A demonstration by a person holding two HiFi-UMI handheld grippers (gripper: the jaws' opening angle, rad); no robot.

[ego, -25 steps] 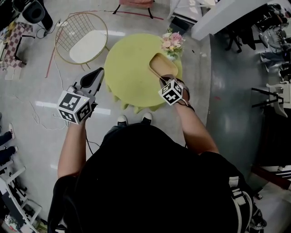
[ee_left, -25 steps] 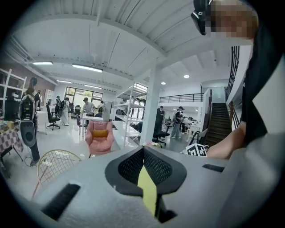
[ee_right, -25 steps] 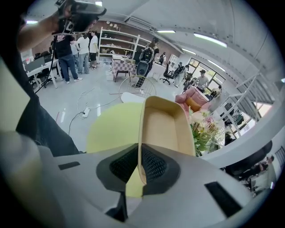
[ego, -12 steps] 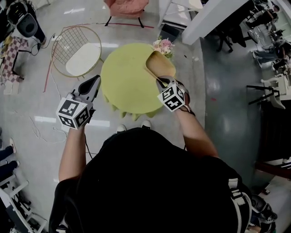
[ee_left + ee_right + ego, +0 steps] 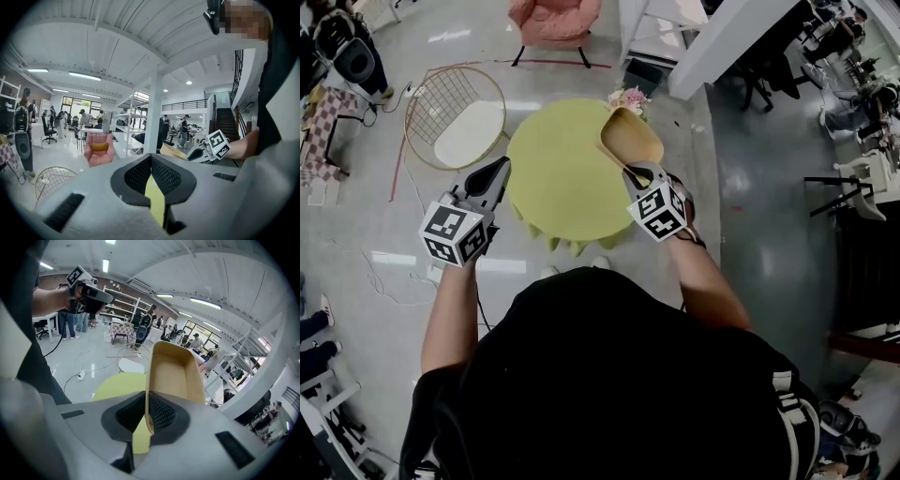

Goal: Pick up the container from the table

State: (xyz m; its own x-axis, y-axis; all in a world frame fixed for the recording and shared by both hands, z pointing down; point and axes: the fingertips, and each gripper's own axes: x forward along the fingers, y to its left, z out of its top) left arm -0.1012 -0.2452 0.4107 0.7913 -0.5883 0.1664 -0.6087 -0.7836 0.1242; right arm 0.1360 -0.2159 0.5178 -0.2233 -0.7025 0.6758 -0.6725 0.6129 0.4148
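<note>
The wooden container point(image 5: 630, 138) is up in the air over the round yellow-green table point(image 5: 553, 183), near its flower point(image 5: 628, 97) side. The right gripper point(image 5: 631, 172) is clamped on the container's near wall. The left gripper point(image 5: 487, 176) hangs off the table's left edge, jaws together on nothing.

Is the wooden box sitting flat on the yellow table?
No, the right tongs pinch the wooden box by one wall and hold it tilted in the air above the yellow table.
</note>
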